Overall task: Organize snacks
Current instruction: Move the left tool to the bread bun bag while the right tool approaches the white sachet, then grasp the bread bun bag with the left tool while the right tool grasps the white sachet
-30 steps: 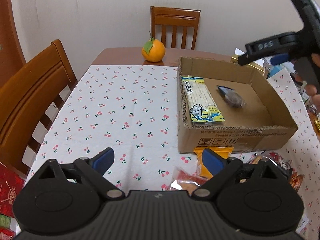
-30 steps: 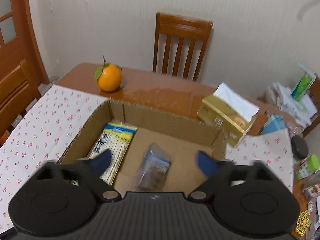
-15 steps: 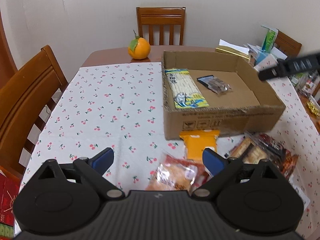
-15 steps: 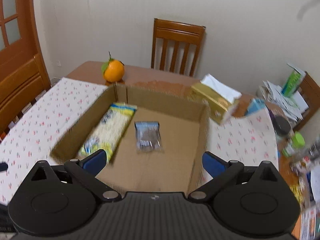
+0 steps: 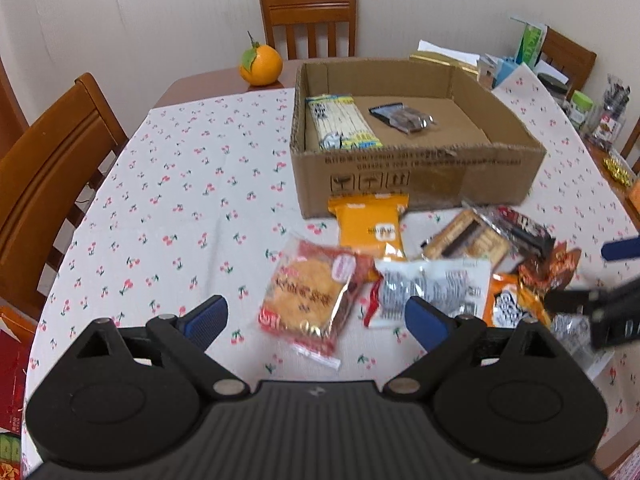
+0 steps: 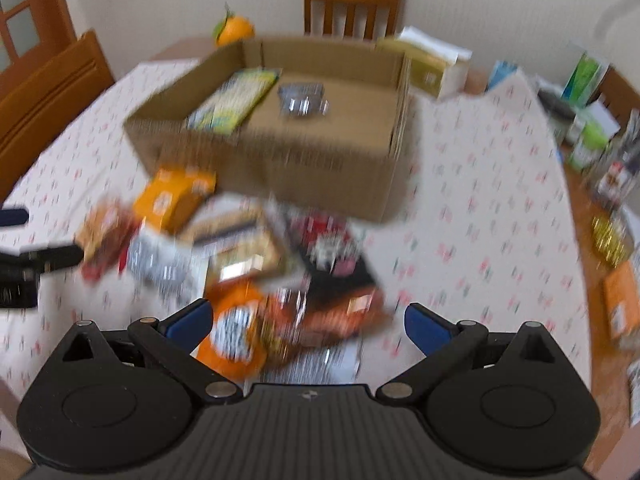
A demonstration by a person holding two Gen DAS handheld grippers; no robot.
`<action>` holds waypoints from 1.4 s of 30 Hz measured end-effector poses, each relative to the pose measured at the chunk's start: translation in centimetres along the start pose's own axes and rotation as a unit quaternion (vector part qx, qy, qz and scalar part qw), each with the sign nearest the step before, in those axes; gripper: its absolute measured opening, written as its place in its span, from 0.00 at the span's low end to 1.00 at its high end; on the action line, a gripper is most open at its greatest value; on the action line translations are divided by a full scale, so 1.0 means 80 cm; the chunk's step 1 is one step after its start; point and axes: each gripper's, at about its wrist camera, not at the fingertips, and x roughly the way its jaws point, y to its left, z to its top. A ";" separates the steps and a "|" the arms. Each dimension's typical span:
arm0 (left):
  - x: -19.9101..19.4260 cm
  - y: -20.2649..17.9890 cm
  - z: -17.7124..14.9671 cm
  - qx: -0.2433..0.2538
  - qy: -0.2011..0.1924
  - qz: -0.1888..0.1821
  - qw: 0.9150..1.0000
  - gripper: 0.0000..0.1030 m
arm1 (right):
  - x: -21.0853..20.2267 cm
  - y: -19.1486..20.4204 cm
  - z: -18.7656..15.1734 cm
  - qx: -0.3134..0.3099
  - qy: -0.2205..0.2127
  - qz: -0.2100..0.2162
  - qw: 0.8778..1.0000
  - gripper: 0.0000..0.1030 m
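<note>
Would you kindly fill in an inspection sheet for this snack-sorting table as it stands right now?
Surface: table under a cherry-print cloth, bare wood at the far end.
Job's things: cardboard box holding a yellow noodle-like packet and a small dark packet; loose snack packets piled on the cloth in front of it.
Clutter: orange, tissue box, jars and cartons at the right edge.
Grippers: left gripper open, empty, above the rice-cracker packet; right gripper open, empty, over the pile.
Cables: nothing seen.
Surroundings: wooden chairs, cream wall.
</note>
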 end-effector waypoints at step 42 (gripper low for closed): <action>0.085 0.035 0.007 0.089 0.046 -0.130 0.986 0.59 | 0.032 0.008 -0.064 -0.009 0.038 -0.007 0.999 0.96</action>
